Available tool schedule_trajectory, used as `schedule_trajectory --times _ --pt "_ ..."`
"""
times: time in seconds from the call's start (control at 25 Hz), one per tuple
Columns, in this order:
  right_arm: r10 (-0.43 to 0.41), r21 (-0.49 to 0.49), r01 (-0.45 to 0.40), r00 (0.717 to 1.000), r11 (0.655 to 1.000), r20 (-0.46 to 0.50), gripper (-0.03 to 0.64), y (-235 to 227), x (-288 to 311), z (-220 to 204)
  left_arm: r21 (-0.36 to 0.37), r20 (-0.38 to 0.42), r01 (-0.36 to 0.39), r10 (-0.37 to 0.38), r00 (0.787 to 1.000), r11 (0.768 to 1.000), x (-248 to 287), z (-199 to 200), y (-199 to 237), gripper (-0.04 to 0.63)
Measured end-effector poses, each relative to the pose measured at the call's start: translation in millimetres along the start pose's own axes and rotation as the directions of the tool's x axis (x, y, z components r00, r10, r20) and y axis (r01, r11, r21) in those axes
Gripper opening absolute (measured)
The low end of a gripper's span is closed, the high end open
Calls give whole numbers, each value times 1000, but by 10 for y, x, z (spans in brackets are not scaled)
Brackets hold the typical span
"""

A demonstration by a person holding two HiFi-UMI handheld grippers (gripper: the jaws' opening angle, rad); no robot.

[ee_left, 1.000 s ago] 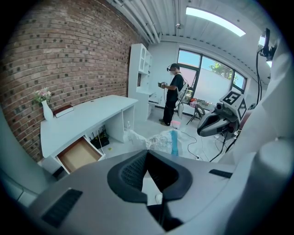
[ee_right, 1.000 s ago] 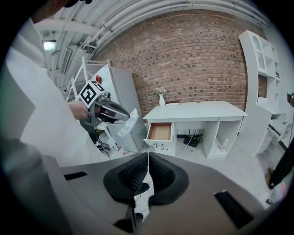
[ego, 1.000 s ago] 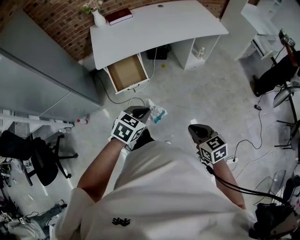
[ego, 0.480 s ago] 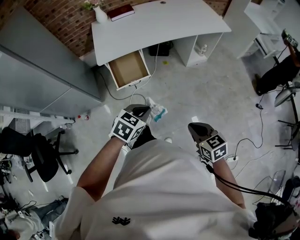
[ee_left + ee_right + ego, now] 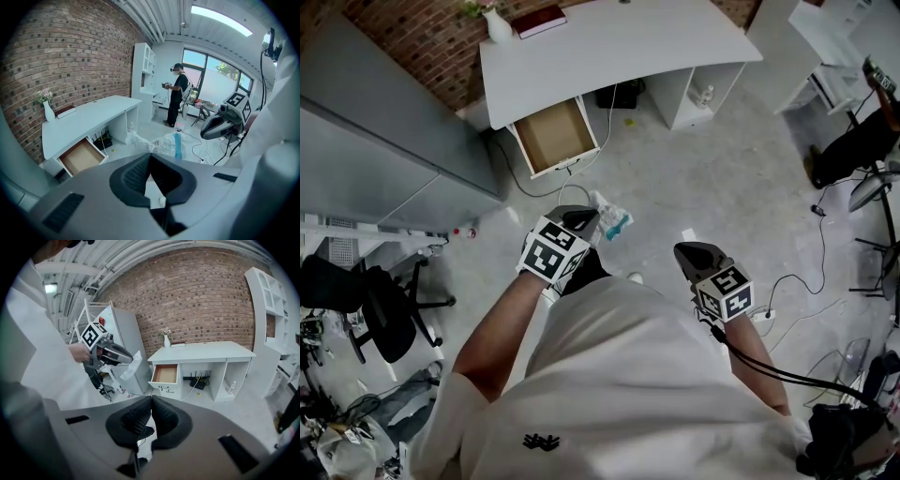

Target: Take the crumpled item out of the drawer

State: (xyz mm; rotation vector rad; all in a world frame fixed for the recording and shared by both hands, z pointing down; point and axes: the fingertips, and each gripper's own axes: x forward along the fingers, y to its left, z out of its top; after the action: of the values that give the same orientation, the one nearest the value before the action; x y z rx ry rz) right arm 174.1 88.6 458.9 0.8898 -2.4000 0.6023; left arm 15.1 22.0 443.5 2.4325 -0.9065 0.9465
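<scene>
Holds crumpled wrapper (image 5: 612,223), seemingly plastic, in left hand-held gripper (image 5: 584,223) mid-frame, well apart from open drawer (image 5: 553,141) upper left; carries nothing in closed right hand-held gripper (image 5: 690,254). Looks essentially done.

The left tongs (image 5: 587,217) are held out in front of the body, left of centre, pointing toward the far side. Their jaws are closed on a crumpled wrapper (image 5: 612,221), which sticks out past the tips. The left forearm (image 5: 492,339) is bare and bent at the elbow. It angles far and to the right, up to the marker cube (image 5: 551,255) on the tongs. The right tongs (image 5: 687,251) sit nearer the body on the right, also pointing far. In the right gripper view their jaws press together with nothing between them. The right forearm (image 5: 757,364) runs close beside the torso (image 5: 628,394), which is in a white shirt.
</scene>
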Motion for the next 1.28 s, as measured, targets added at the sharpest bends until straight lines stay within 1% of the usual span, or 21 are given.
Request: schedule_trajectory --times 0.36,0.6,0.92,1.28 --pt "8 -18 -8 1000 1000 -16 29 -76 61 -17 -6 -13 8 -8 1000 1000 123 -41 13 23" --pt "0 -26 0 1000 1000 -17 29 -93 63 -16 -4 -8 14 -14 1000 1000 148 -39 5 23" --pt "-3 -12 2 1000 1000 -17 29 -133 21 -16 3 -22 22 -22 1000 1000 174 -8 -2 23" --pt "-24 -3 24 999 1000 -26 29 -240 -54 -89 23 -32 40 -39 999 999 260 52 -43 23"
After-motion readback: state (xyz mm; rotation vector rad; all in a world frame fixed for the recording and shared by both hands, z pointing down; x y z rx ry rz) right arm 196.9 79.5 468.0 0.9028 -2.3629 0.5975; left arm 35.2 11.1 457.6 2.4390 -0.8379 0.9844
